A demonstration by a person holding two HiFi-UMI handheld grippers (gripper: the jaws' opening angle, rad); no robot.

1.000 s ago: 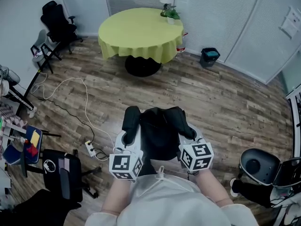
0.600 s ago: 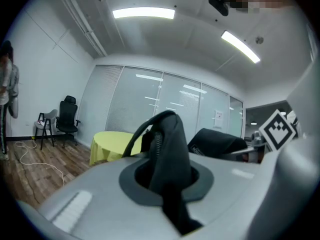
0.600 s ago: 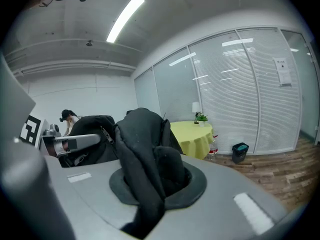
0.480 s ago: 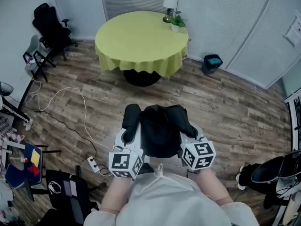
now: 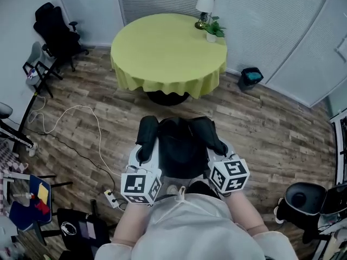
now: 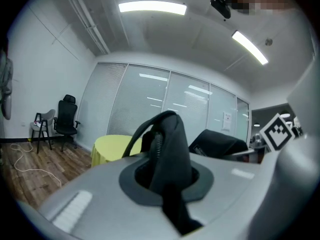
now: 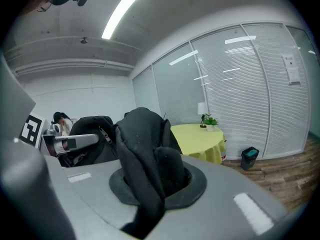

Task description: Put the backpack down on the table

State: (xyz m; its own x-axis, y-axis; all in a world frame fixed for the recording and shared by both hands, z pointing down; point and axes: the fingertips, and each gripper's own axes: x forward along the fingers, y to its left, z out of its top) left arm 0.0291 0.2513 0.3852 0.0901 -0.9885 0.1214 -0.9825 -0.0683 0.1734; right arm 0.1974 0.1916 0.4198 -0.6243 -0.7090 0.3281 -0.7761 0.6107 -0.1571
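The backpack [image 5: 181,151] is soft black fabric, bulky and rounded, with padded shoulder straps. It hangs between the two grippers above the wood-plank floor [image 5: 271,129], well short of the round table [image 5: 157,53] draped in a smooth yellow-green cloth. The left gripper [image 5: 144,155] has its jaws nearly together, clamped on one strap; the right gripper [image 5: 218,151] pinches the other the same way. Both are held out side by side before the person's chest. A lamp [image 5: 204,5] and a potted plant [image 5: 214,30] stand at the table's far edge, and a white cable [image 5: 76,115] loops over the floor.
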